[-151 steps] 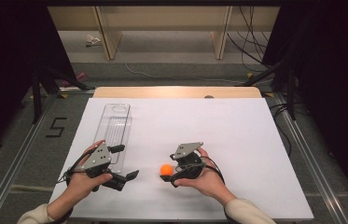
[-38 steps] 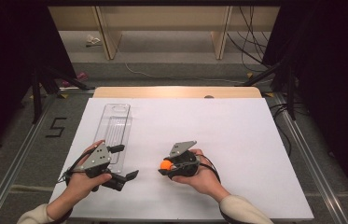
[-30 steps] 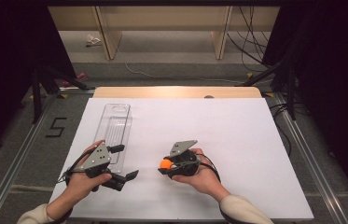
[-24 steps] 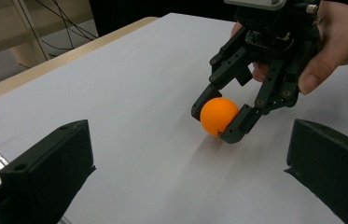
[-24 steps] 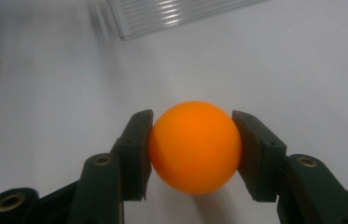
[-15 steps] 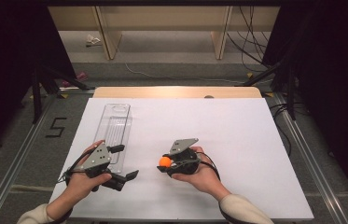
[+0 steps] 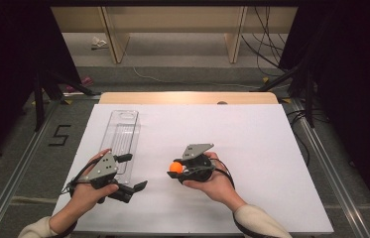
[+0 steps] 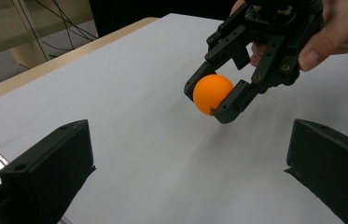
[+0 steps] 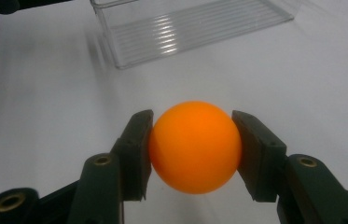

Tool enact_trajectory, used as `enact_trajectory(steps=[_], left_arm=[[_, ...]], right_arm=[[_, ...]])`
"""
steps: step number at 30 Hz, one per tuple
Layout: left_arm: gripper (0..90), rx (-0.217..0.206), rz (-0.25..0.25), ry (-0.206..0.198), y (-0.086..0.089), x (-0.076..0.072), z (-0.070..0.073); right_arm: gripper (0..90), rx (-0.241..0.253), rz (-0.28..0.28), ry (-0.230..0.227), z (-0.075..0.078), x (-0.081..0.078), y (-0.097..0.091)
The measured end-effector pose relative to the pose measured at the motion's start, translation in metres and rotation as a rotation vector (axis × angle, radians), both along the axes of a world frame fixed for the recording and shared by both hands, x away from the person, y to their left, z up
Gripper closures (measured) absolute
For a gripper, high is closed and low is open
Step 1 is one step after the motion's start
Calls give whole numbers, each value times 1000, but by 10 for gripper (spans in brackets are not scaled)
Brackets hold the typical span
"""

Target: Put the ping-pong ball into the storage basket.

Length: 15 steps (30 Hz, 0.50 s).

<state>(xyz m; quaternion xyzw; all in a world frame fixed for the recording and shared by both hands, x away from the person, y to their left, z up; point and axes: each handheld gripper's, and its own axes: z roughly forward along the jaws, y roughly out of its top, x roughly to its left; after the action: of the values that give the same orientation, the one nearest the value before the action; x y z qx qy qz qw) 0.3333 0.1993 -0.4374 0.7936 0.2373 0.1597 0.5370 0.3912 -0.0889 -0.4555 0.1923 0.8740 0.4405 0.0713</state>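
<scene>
White tabletop (image 7: 252, 148): our right gripper (image 7: 177, 168) clamps the small orange plastic ball (image 7: 175, 167) just above it; left gripper (image 7: 134, 173) gapes empty. We'd carry level to the clear ribbed plastic tray (image 7: 123, 136).

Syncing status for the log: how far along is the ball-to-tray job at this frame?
Done: the right gripper is shut on the orange ball and, in the left gripper view, holds it clear of the white table. In hand: carrying the ball. Left: the clear tray lies apart from the ball, with nothing visible inside, so delivery and release probably remain. The left gripper stands open beside the tray's near end.
</scene>
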Motion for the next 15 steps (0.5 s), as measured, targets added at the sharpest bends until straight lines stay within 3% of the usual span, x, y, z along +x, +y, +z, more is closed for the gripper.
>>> enact_trajectory(steps=[15], left_arm=[[1,0,-1,-1,0,0,0]], right_arm=[[514,24,-18,-15,8,3,-1]])
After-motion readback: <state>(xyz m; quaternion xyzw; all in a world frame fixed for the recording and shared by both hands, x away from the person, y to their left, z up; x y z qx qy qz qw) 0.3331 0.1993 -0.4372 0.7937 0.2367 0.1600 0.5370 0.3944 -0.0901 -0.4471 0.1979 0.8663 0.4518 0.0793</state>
